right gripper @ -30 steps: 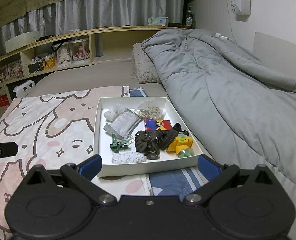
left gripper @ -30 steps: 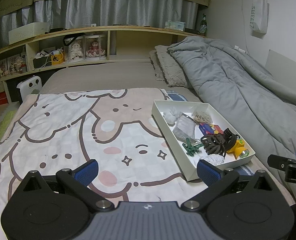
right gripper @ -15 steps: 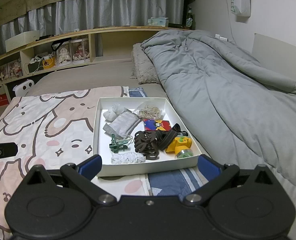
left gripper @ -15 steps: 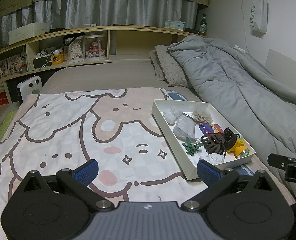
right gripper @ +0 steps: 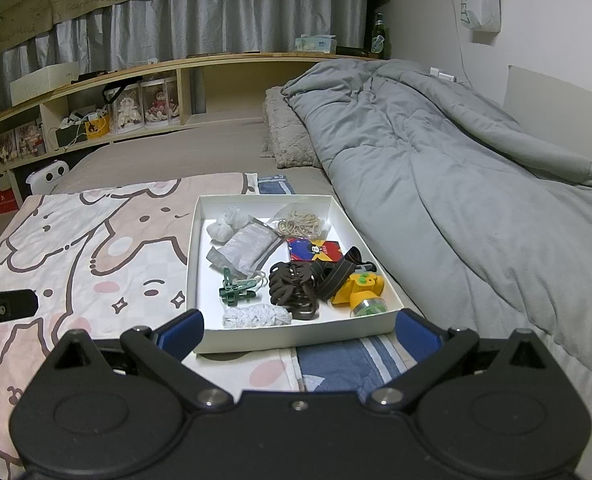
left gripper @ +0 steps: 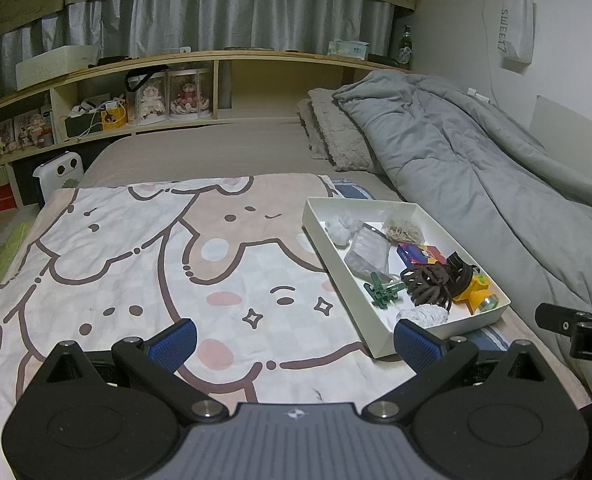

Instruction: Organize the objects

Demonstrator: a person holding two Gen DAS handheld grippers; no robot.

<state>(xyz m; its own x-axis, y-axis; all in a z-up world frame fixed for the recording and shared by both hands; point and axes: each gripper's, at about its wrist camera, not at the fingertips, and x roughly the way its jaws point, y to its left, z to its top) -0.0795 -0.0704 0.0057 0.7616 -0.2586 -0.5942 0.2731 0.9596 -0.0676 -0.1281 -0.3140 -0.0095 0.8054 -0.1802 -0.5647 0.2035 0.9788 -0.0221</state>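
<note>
A white box (right gripper: pixel 296 336) sits on the bed, on a cartoon blanket (left gripper: pixel 135 264). Inside lie green clips (right gripper: pixel 235 286), brown hair ties (right gripper: pixel 291 288) and a yellow toy (right gripper: pixel 362 288). The left tool (left gripper: pixel 293 340) and right tool (right gripper: pixel 300 330) are both wide apart, holding nothing.

Cartoon-print blanket (left gripper: pixel 143 264) spread flat over the near half of the bed. Grey duvet (right gripper: pixel 436 184) heaped along the wall side; a fuzzy grey pillow (right gripper: pixel 285 140) just beside its far end. A blue striped cloth (right gripper: pixel 332 364) shows beyond the blanket's edge. Wooden shelf (left gripper: pixel 223 60) runs along the head of the bed, with two dolls in clear cases (left gripper: pixel 167 96) in one compartment. On its top: tissue box (right gripper: pixel 316 43), green bottle (right gripper: pixel 378 38). Grey curtain (left gripper: pixel 235 16) behind. White bag (left gripper: pixel 516 36) hangs on the wall.
</note>
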